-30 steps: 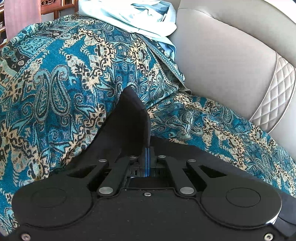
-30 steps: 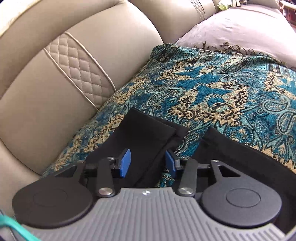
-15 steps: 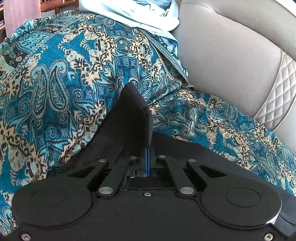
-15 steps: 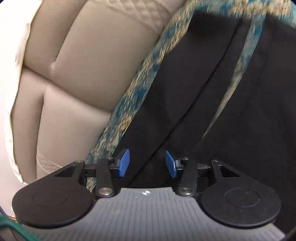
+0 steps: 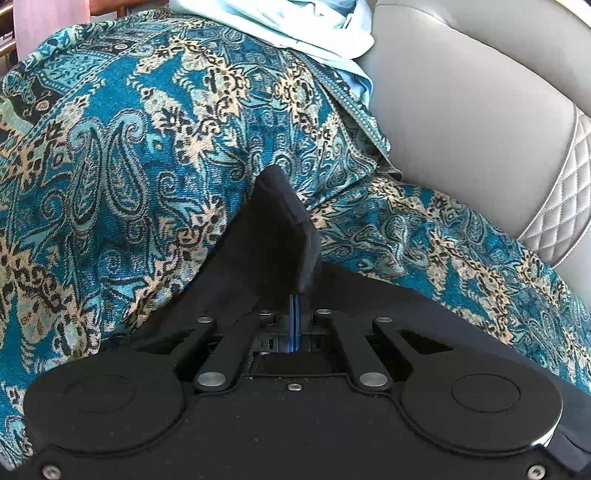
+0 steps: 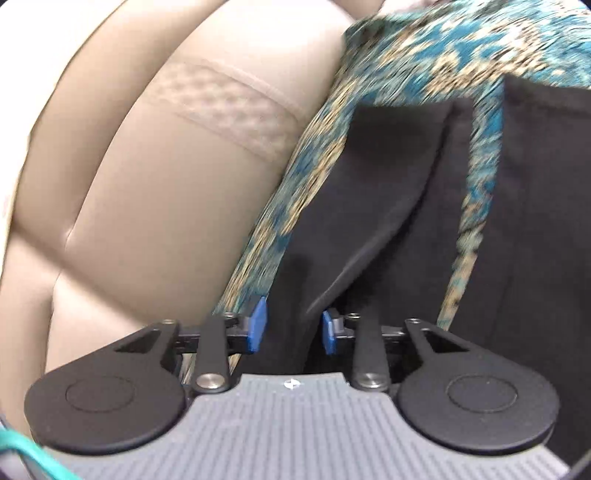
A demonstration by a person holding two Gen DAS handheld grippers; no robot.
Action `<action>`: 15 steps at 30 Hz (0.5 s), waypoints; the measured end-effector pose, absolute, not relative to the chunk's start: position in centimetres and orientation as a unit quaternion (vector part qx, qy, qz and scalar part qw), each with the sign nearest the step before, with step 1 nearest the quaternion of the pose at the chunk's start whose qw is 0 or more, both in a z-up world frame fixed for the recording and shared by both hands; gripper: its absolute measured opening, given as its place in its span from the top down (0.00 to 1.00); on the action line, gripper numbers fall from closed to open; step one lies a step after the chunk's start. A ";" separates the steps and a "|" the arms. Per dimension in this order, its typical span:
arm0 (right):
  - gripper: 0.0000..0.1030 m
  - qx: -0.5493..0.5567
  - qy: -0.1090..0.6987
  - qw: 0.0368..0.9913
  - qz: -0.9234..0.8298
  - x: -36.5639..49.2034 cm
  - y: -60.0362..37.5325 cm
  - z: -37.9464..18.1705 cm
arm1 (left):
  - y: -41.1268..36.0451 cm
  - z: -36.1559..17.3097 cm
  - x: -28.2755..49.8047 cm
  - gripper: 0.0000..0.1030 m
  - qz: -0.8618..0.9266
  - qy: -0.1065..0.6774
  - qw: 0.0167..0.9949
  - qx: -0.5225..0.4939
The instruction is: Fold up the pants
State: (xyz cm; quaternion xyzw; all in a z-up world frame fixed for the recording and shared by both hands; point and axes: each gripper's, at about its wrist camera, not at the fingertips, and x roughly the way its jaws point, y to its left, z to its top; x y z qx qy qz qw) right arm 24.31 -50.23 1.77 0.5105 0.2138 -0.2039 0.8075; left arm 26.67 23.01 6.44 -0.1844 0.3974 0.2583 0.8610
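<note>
Though blur smears my right view, my right gripper point(image 6: 293, 326) has been narrowing around the pants point(image 6: 388, 192) — not yet pinching; my left gripper point(image 5: 295, 314) clamps a fold, its pads mostly hidden.

No legible text, labels, brands or numbers in either wrist view; right wrist view is motion-blurred throughout.

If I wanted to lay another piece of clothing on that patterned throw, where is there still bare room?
The widest bare stretch of the patterned throw lies left of the black pants, below the pale blue clothes. A narrower strip runs between the pants and the beige sofa back. Around the pants it is crowded: the left gripper pinches them, and the right gripper straddles them, open.
</note>
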 end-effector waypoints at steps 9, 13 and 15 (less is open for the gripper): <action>0.94 0.475 0.228 0.811 -0.256 25.4 -52.7 2.9 | 24.5 5.5 26.0 0.98 0.263 0.398 0.856 -0.200; 0.95 0.420 0.244 0.834 -0.263 25.5 -51.6 4.7 | 25.2 5.9 26.5 0.70 0.210 0.396 0.857 -0.252; 0.95 0.412 0.247 0.836 -0.266 25.4 -51.5 4.8 | 25.1 6.4 27.3 0.48 0.197 0.396 0.859 -0.259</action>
